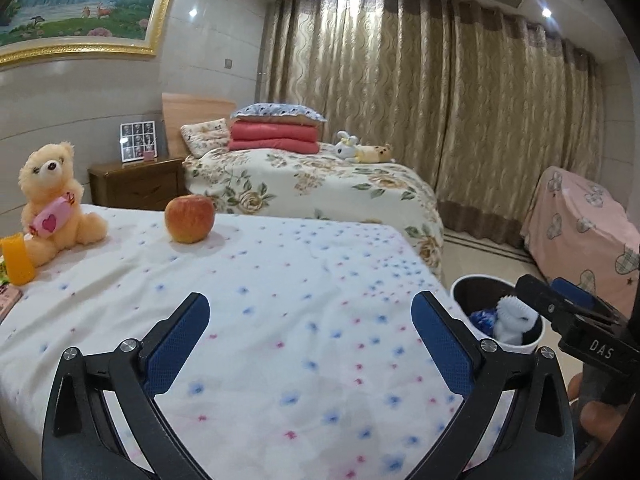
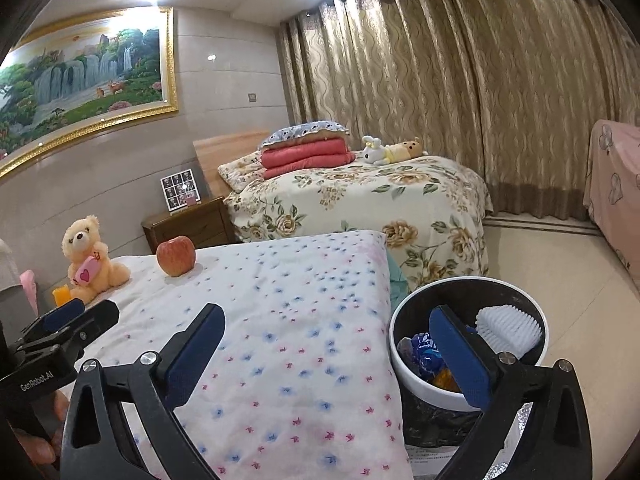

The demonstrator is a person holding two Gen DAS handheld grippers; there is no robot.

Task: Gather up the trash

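- Lower centre of each wrist view: the left gripper [image 1: 310, 334] and the right gripper [image 2: 328, 344] are both spread wide and hold nothing.
- Lower right: the trash bin [image 2: 404, 364] stands beside the bed [image 1: 280, 280], with a white foam net [image 2: 510, 330] and blue wrappers [image 2: 424, 354] inside.
- Mid left: the apple [image 1: 190, 219], teddy bear [image 1: 52, 196] and orange cup [image 1: 17, 260] are probably not trash; mistaking them for litter is the risk.
- Lower right again: a careless swing could tip the bin.
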